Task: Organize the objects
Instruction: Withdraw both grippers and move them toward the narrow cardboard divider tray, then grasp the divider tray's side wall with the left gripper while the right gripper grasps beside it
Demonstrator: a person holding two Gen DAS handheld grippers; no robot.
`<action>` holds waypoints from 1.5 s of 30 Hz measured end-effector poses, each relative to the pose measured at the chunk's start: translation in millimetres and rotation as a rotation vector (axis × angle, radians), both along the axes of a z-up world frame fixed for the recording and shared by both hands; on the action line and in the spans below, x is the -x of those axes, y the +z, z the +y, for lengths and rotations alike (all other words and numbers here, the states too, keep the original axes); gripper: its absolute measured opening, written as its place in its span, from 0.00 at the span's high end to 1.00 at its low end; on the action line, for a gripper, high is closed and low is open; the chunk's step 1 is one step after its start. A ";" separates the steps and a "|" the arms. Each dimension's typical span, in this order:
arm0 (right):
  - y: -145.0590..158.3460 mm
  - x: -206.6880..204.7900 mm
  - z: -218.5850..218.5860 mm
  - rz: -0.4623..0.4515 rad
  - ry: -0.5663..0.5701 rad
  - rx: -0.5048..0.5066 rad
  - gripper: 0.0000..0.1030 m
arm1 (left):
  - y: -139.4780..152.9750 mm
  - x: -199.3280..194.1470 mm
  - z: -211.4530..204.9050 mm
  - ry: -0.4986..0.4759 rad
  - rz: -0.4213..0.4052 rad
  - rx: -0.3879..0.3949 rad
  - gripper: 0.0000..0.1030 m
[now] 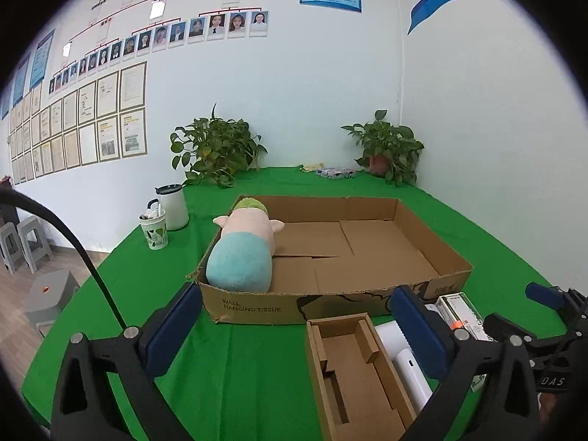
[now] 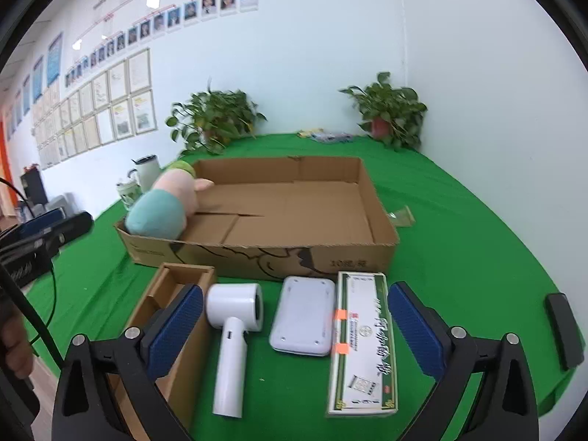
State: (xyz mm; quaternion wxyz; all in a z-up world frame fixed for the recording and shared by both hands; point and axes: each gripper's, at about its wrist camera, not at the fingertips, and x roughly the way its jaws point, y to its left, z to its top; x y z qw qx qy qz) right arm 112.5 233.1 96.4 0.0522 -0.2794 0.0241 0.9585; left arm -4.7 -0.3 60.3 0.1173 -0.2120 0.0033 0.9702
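The large cardboard tray [image 1: 371, 242] sits on the green table [image 1: 239, 360], and its only content is a plush toy [image 1: 242, 250] lying along the tray's left side, its green-topped head toward the far wall; the rest of the floor is bare cardboard. Just in front of the tray stands a small open cardboard box [image 1: 352, 375] with folded inserts and nothing loose in it.

The left gripper [image 1: 294, 334] has its jaws spread wide with nothing between the pads, the small box below its right finger. The right gripper [image 2: 294, 327] is equally wide and holds nothing; between its fingers on the cloth lie a white hair dryer [image 2: 235, 334], a white flat device [image 2: 303, 316] and a long green-and-white carton [image 2: 364, 345], side by side and close to the tray's near wall.

Left of the tray stand a white jug [image 1: 172, 207] and a patterned cup [image 1: 154, 229]; two potted plants [image 1: 215, 150] flank the far edge.

Only the right wrist view shows the three items whole, plus a dark flat object [image 2: 564, 334] at the table's right edge, perhaps a remote, and a clear scrap [image 2: 402, 217] beside the tray
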 end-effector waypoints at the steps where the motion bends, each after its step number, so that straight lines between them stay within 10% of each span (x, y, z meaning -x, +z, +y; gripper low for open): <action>1: -0.3 0.1 -2.3 0.002 0.012 -0.008 0.01 | -1.3 1.5 -0.6 -0.011 -0.018 -0.001 0.01; 14: -18.4 -25.6 -44.2 -0.072 0.458 0.213 0.01 | -46.4 7.0 -10.4 -0.144 -0.248 -0.033 0.01; 22: -69.5 22.4 -79.2 -0.271 0.331 0.121 0.26 | -84.1 36.8 5.6 -0.251 -0.395 -0.001 0.22; 30: -91.5 61.9 -88.3 -0.379 0.214 0.104 0.66 | -102.1 29.0 17.1 -0.277 -0.487 0.010 0.80; 45: -100.5 42.9 -104.6 -0.424 0.196 0.106 0.72 | -103.9 -9.1 8.2 -0.201 -0.559 -0.001 0.84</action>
